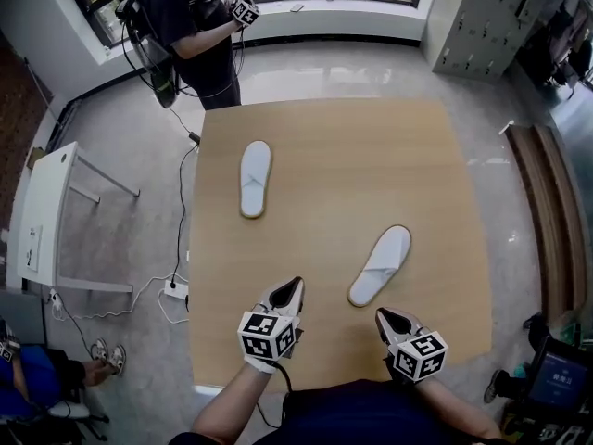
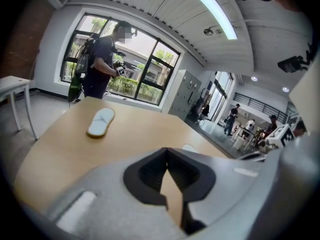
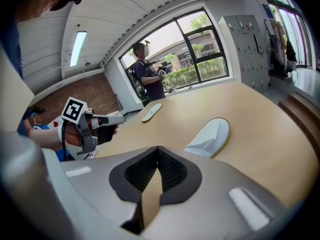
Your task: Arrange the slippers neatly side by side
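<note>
Two white slippers lie apart on the wooden table point(image 1: 324, 137). One slipper point(image 1: 255, 178) lies at the far left, lengthwise; it also shows in the left gripper view point(image 2: 101, 122) and the right gripper view point(image 3: 152, 112). The other slipper point(image 1: 381, 265) lies tilted at the near right, just ahead of my right gripper point(image 1: 384, 315), and is large in the right gripper view point(image 3: 210, 135). My left gripper point(image 1: 295, 286) hovers over the near table edge, left of that slipper. Both grippers point(image 2: 166, 151) point(image 3: 158, 149) are shut with nothing held.
A person point(image 1: 199, 26) with grippers stands at the table's far left corner. A white side table point(image 1: 46, 211) and a power strip with cables point(image 1: 176, 290) are on the floor at left. A wooden bench point(image 1: 547, 211) runs along the right, with lockers point(image 1: 482, 17) behind.
</note>
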`<state>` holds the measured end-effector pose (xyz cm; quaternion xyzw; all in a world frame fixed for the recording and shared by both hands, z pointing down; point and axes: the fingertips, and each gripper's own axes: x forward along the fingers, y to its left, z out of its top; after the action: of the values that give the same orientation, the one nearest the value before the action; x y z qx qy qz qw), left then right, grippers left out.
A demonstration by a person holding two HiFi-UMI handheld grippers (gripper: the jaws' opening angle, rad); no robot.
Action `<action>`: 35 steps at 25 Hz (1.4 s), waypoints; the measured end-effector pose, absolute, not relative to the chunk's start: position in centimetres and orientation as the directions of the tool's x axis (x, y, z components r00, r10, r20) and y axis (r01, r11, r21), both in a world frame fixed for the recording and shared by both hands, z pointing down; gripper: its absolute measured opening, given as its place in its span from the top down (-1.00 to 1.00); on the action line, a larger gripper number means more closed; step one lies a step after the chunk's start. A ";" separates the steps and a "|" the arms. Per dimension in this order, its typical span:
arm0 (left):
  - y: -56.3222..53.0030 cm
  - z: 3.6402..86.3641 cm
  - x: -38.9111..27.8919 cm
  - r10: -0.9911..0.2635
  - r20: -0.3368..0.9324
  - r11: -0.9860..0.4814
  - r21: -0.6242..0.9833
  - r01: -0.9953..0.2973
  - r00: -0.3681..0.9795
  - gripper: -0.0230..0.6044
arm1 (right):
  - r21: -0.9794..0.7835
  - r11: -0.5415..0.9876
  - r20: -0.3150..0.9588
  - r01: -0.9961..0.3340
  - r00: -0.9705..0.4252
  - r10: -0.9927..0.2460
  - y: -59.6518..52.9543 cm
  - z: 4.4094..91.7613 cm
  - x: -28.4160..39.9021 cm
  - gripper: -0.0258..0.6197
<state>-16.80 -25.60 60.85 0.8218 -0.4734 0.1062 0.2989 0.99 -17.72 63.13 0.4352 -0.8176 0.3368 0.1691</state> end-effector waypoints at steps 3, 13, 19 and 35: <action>-28.7 59.6 -19.7 -0.768 0.442 -0.333 0.341 -0.879 0.463 0.92 | -0.397 0.386 0.567 -0.833 -0.553 -0.610 -18.8 63.3 1.2 0.89; -40.3 62.2 -25.0 -0.811 0.482 -0.293 0.156 -0.943 0.332 0.92 | -0.360 0.359 0.590 -0.861 -0.508 -0.627 -23.6 65.5 3.4 0.89; -47.5 65.9 -29.0 -0.804 0.545 -0.209 0.116 -0.971 0.238 0.92 | -0.358 0.345 0.614 -0.868 -0.497 -0.613 -25.3 67.2 3.4 0.89; -54.7 72.5 -32.9 -0.737 0.660 -0.194 -0.002 -0.981 0.144 0.92 | -0.356 0.318 0.655 -0.879 -0.477 -0.586 -25.9 70.2 3.2 0.89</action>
<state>-32.90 -54.74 72.54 0.7226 -0.5944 0.2732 0.2236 3.21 -25.93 70.17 0.4670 -0.7845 0.3508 0.2085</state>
